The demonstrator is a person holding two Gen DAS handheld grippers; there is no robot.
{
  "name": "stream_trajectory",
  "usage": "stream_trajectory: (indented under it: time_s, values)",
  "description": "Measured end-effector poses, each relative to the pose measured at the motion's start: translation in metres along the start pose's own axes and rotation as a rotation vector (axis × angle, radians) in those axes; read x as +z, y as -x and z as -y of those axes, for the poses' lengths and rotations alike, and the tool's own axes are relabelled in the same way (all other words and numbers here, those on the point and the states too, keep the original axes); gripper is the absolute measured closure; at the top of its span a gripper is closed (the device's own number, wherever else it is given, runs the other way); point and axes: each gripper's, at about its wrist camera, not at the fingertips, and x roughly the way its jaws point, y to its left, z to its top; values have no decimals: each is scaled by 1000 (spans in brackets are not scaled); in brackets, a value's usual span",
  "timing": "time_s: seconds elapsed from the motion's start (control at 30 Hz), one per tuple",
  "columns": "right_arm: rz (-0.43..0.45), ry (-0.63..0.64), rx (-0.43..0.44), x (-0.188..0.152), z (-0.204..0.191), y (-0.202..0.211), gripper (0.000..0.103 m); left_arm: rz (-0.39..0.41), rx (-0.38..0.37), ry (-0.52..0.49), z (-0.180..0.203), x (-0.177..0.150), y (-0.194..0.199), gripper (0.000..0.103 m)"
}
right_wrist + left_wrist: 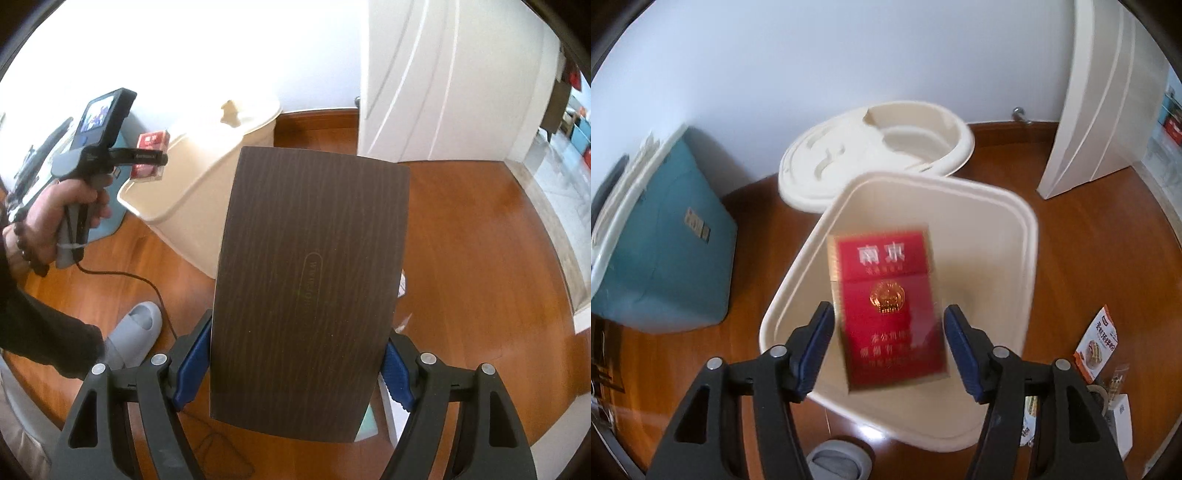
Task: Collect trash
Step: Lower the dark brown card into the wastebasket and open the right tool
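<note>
Standing beside the person, I see the left gripper (886, 347) pointing steeply down over the open mouth of a cream trash bin (1015, 221), with a red cigarette pack (886, 302) between its blue pads. The pack looks blurred, and a thin gap shows along each side of it, so the fingers stand apart and do not press on it. The pack sits above the bin's hollow, at the centre of the left wrist view. At 12 o'clock behind the bin lies its rounded cream lid (827, 158), at 9 o'clock stands a teal box (665, 251), and at 2 o'clock a white door (1097, 103) meets the wooden floor (1089, 240). A snack packet (1097, 347) lies on the floor at 4 o'clock, and a grey slipper (834, 461) peeks in at 6 o'clock. From the right wrist view, the right gripper (295, 369) is clamped on a dark wood-grain box (310, 288), with a blue pad pressed against each long side near its lower end. The box fills the middle of that view. At 10 o'clock there, a hand (55, 218) in a dark sleeve with a beaded bracelet holds the left gripper's handle, its tips over the bin's near corner with the red pack between them.
</note>
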Motion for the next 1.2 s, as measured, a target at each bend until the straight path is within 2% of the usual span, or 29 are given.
stream_trajectory:
  time_s: [0.07,0.23,0.3,0.33,0.37,0.4,0.47,0.5,0.57,0.63,0.73,0.87,0.93,1.0,1.07,1.13,1.17,1.2]
  values:
    - [-10,-7,11,16,-11,-6,22,-5,-29,41,-7,-9,7,26]
    - [37,-46,46,82,-48,-27,22,-6,-46,137,-45,-16,9,25]
    - [62,-33,65,108,-69,-37,22,-8,-99,203,-63,-17,6,23]
    - [75,-23,71,119,-80,-43,22,-12,-90,207,-68,-17,5,23]
    - [73,-3,83,144,-109,-61,22,-4,-77,227,-77,-16,9,23]
    - [73,-3,83,144,-109,-61,22,12,-76,269,-88,-18,16,23]
    - [47,40,106,167,-141,-89,22,28,-51,358,-109,-27,27,22]
    - [36,57,108,175,-154,-104,22,21,-17,409,-120,-37,32,22]
    - [-25,73,113,187,-177,-145,21,-4,-6,456,-130,-54,35,22]
    - [-132,50,109,193,-194,-196,21,-11,14,446,-130,-65,36,22]
    - [-210,34,73,193,-206,-233,19,-23,10,414,-124,-71,31,22]
    - [-203,-1,89,195,-195,-214,15,-29,-24,399,-117,-69,32,22]
    - [-194,-3,98,190,-181,-181,14,-33,-72,394,-108,-64,36,22]
    - [-188,24,70,177,-161,-135,10,-24,-116,358,-94,-62,46,22]
    - [-181,65,17,155,-132,-91,0,-13,-152,305,-77,-64,54,22]
    - [-192,144,-41,125,-105,-59,0,2,-177,235,-57,-69,61,22]
    - [-244,265,-63,82,-80,-54,0,16,-175,201,-49,-72,65,22]
    - [-244,265,-63,82,-80,-54,0,37,-168,164,-37,-78,68,22]
